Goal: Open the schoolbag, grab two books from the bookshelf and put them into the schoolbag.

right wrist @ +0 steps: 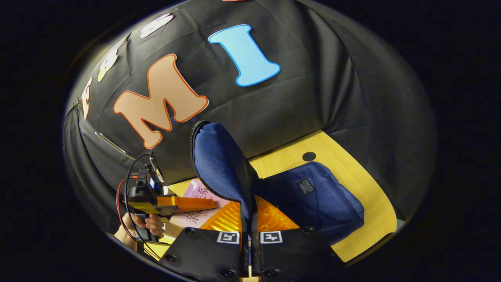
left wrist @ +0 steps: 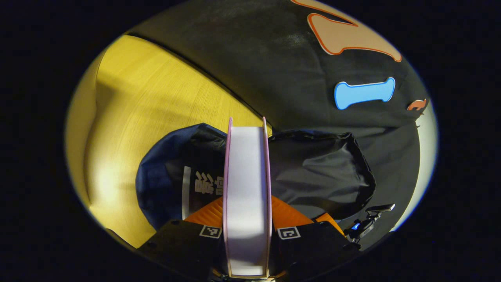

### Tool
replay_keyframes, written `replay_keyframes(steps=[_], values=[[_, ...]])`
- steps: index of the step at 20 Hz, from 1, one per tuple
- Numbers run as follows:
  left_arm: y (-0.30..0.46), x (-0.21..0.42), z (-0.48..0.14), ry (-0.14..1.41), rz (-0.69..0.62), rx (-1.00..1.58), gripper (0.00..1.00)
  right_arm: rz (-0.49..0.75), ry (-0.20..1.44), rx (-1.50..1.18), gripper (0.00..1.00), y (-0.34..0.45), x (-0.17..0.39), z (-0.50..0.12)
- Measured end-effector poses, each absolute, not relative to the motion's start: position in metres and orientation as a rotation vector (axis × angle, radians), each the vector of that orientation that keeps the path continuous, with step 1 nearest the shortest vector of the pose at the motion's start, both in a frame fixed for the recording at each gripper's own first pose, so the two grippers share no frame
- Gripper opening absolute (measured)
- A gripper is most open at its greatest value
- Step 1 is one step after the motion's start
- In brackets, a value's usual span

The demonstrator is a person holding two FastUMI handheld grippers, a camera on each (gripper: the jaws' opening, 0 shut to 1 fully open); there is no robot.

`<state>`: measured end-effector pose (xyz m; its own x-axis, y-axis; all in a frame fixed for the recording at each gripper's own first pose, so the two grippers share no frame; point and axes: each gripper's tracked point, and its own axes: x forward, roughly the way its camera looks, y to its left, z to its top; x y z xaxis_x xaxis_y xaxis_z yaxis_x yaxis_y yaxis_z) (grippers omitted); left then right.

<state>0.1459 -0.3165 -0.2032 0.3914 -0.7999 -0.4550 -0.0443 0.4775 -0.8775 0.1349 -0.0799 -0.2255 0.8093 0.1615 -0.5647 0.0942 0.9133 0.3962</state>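
**Schoolbag held open, pink book clamped above its mouth**

The schoolbag [right wrist: 313, 196] is your landmark: a dark blue bag lying on the yellow wooden table [right wrist: 352, 172], just in front of the booth's black cloth wall. In the right gripper view its body stretches away to the right across the tabletop, with a small dark label patch on its upper face.

Your right gripper [right wrist: 249, 231] is closed on the bag's flap [right wrist: 219, 164]. Both fingers press together on a thin fold of the blue fabric, and the flap stands lifted above the bag, its zipper edge curving over the top.

Your left gripper [left wrist: 247, 235] is clamped on a book [left wrist: 247, 188], one finger on each cover. The book has pink covers and you see its pale page edge running straight away from the camera, upright between the fingers. It sits directly over the schoolbag's open mouth [left wrist: 313, 172], where the dark lining shows on the right of the book and the blue outer fabric on the left. A second, dark book [left wrist: 197, 188] with white lettering lies inside the bag, just left of the pink one.

In the right gripper view, your left gripper [right wrist: 188, 203] shows to the left of the lifted flap, with the hand [right wrist: 150, 225] around its handle and the pink book's cover beside it.
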Motion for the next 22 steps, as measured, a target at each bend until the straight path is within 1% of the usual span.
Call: replay_keyframes(steps=[2, 3, 4, 6, 9, 11, 12, 13, 14, 16, 17, 18, 20, 22], values=[[-0.327, 0.145, -0.209, 1.08, -0.585, -1.023, 0.35, 0.04, 0.625, 0.429, 0.04, -0.078, 0.135, -0.225], [-0.333, 0.146, -0.213, 1.085, -0.572, -1.063, 0.38, 0.04, 0.625, 0.436, 0.05, -0.078, 0.136, -0.226], [-0.338, 0.143, -0.217, 1.095, -0.563, -1.1, 0.37, 0.039, 0.623, 0.443, 0.07, -0.077, 0.136, -0.227], [-0.346, 0.138, -0.224, 1.111, -0.559, -1.155, 0.37, 0.038, 0.619, 0.459, 0.05, -0.077, 0.138, -0.228], [-0.356, 0.14, -0.232, 1.097, -0.549, -1.214, 0.37, 0.042, 0.617, 0.468, 0.07, -0.077, 0.14, -0.228], [-0.362, 0.141, -0.236, 1.096, -0.551, -1.246, 0.38, 0.044, 0.614, 0.478, 0.07, -0.075, 0.142, -0.228], [-0.365, 0.141, -0.238, 1.097, -0.55, -1.27, 0.36, 0.046, 0.615, 0.479, 0.05, -0.073, 0.141, -0.228], [-0.369, 0.14, -0.24, 1.093, -0.55, -1.293, 0.38, 0.049, 0.615, 0.481, 0.05, -0.073, 0.141, -0.227], [-0.371, 0.14, -0.243, 1.085, -0.548, -1.314, 0.37, 0.049, 0.613, 0.48, 0.07, -0.072, 0.142, -0.227], [-0.376, 0.138, -0.248, 1.086, -0.549, -1.35, 0.37, 0.05, 0.612, 0.481, 0.06, -0.072, 0.142, -0.227], [-0.378, 0.137, -0.251, 1.091, -0.548, -1.36, 0.36, 0.05, 0.612, 0.482, 0.06, -0.073, 0.142, -0.226], [-0.381, 0.136, -0.253, 1.098, -0.55, -1.367, 0.39, 0.049, 0.611, 0.483, 0.05, -0.073, 0.142, -0.226], [-0.384, 0.135, -0.258, 1.115, -0.548, -1.364, 0.37, 0.046, 0.612, 0.489, 0.07, -0.075, 0.142, -0.227], [-0.382, 0.136, -0.257, 1.115, -0.543, -1.356, 0.39, 0.046, 0.611, 0.495, 0.07, -0.075, 0.141, -0.227]])
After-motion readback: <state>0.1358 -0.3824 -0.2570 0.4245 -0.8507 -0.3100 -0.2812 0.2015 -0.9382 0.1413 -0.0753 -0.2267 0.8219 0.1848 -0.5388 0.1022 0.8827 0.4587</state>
